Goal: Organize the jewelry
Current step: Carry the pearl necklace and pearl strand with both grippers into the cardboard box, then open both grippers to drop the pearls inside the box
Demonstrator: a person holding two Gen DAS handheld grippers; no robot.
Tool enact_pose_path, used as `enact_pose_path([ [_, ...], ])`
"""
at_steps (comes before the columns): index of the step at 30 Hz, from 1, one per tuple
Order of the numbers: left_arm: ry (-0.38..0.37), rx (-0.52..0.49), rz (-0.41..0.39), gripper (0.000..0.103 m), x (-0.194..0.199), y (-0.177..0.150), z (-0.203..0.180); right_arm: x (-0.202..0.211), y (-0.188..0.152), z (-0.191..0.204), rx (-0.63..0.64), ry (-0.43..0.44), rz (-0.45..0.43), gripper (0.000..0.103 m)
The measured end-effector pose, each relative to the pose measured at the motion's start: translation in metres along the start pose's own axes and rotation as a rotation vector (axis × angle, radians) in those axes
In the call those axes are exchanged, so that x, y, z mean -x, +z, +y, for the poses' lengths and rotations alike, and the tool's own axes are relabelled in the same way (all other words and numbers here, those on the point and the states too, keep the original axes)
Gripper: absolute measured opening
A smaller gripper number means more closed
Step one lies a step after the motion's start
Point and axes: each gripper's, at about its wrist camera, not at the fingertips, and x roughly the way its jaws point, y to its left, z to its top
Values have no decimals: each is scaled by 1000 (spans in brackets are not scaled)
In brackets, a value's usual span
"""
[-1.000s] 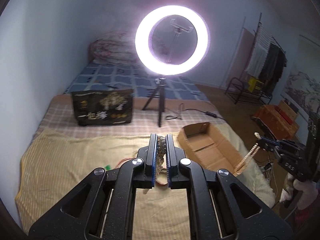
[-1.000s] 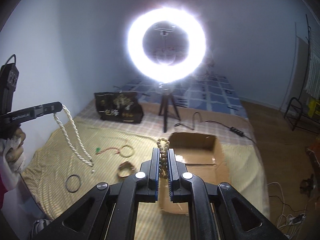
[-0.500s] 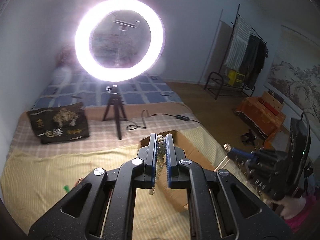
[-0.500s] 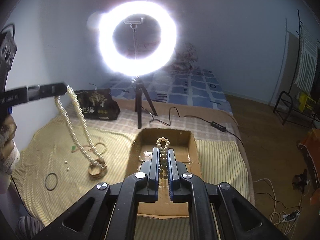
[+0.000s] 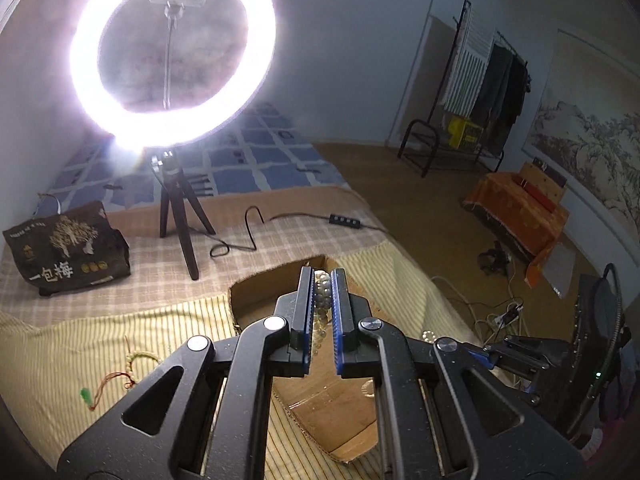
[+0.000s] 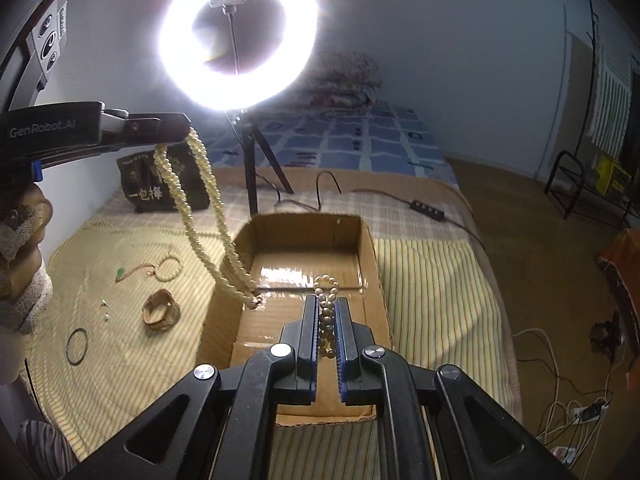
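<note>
A long pearl necklace (image 6: 192,232) hangs from my left gripper (image 6: 186,126), which is shut on it; the loop's low end dangles at the left wall of the open cardboard box (image 6: 304,220). In the left wrist view the pearls (image 5: 322,292) sit pinched between the blue pads, above the box (image 5: 276,276). My right gripper (image 6: 326,304) is shut on a brown bead bracelet (image 6: 326,282) and hovers over the box's inside. It also shows at the right as my right gripper (image 5: 476,350).
On the striped mat left of the box lie a bead bracelet (image 6: 168,268), a red cord with a green pendant (image 6: 132,272), a wooden bangle (image 6: 162,314) and a black ring (image 6: 77,345). A ring light on a tripod (image 6: 256,184), its cable and a black bag (image 6: 160,184) stand behind.
My left gripper swung right with the necklace, whose end now hangs at the box's left wall. The right gripper came lower and closer over the box with the bracelet.
</note>
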Motion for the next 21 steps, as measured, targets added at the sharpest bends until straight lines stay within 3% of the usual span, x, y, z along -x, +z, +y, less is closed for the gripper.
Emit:
enact_pose_path([
  [11,41,-13,99,6,-56,-21,0,-34,-31,-21,-68,17,75,5],
  [18,52,-28,130,6,-69,-29,2,-43,-41,-18,-73,32,108,5],
  [19,54,-28,129,6,-69,-29,3,-44,-42,-17,-71,34,110,8],
  [21,54,-29,126,6,-68,-28,3,-43,-42,-14,-64,35,106,25],
])
